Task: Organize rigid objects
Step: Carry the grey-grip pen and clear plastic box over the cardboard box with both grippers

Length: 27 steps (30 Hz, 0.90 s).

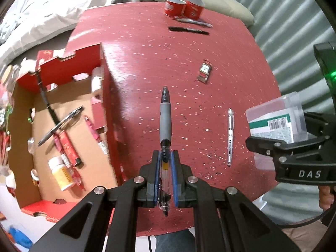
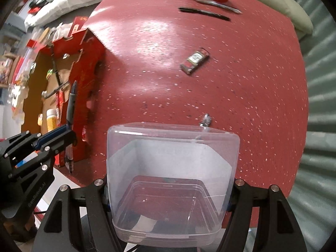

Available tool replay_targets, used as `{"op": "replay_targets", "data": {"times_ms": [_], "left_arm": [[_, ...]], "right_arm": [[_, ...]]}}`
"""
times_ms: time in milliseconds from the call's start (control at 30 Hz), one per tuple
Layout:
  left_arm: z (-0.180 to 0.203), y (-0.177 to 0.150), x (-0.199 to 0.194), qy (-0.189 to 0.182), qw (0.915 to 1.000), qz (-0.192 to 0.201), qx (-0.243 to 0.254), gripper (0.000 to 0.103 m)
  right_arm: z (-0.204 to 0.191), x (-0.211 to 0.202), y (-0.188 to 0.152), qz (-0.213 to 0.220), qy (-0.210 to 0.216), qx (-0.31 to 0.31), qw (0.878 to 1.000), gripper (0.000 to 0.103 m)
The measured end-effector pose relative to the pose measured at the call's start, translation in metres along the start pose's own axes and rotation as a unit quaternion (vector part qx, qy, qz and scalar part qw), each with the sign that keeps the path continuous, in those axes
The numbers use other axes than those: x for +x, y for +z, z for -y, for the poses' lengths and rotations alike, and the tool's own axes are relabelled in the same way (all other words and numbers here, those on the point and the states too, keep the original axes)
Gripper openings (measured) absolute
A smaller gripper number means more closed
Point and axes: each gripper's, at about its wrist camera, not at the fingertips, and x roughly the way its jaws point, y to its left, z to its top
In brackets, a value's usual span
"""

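Currently held, two items, both lifted clear of the red desk (image 1: pixel 147 52).

Item 1: grey-grip pen (image 1: pixel 165 115), clamped narrow between the blue-padded fingers of the left gripper (image 1: pixel 166 168), tip pointing away from the camera. In the right wrist view the same pen (image 2: pixel 70 113) hangs near the wall of the cardboard box (image 2: pixel 84 84).

Item 2: clear plastic container (image 2: pixel 172 168), held by its sides in the right gripper (image 2: pixel 168 201), whose fingers stand wide around it. Seen from the left wrist view, it carries a barcoded label (image 1: pixel 277 124).

Destination, as judged: the open cardboard box (image 1: pixel 69 105) beside the desk, already holding pens, a yellow-labelled bottle (image 1: pixel 61 174) and red packets.

Remaining on the desk: clear pen (image 1: pixel 230 136), small red packet (image 1: pixel 204 72), black pen (image 1: pixel 189 30), silver pen (image 1: pixel 193 21), two red cups (image 1: pixel 184 7).

Step in hand: carrying both items toward storage. Next move calls for bringing the pen over the box opening, clear of its notched wall, before the fingers part; whether the container is meant for the box too cannot be told.
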Motion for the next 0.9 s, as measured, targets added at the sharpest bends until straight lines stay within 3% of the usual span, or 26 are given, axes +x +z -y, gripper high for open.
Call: {"op": "replay_targets", "data": {"times_ms": [433,700,900], "left_arm": [[-0.075,-0.011,-0.034,0.018,0.9918,0.051,-0.116,0.011],[-0.144,-0.03,-0.053,0.061,0.9722,0.074,-0.213,0.011],[-0.188,-0.045,-0.057,0.091,0.9587,0.066,-0.261,0.011]], "right_arm": [[-0.069,-0.015,0.034,0.022,0.008,-0.078,0.997,0.072],[-0.134,-0.021,0.061,0.039,0.038,-0.134,0.99,0.072],[-0.182,-0.015,0.071,0.051,0.061,-0.168,0.983,0.072]]}}
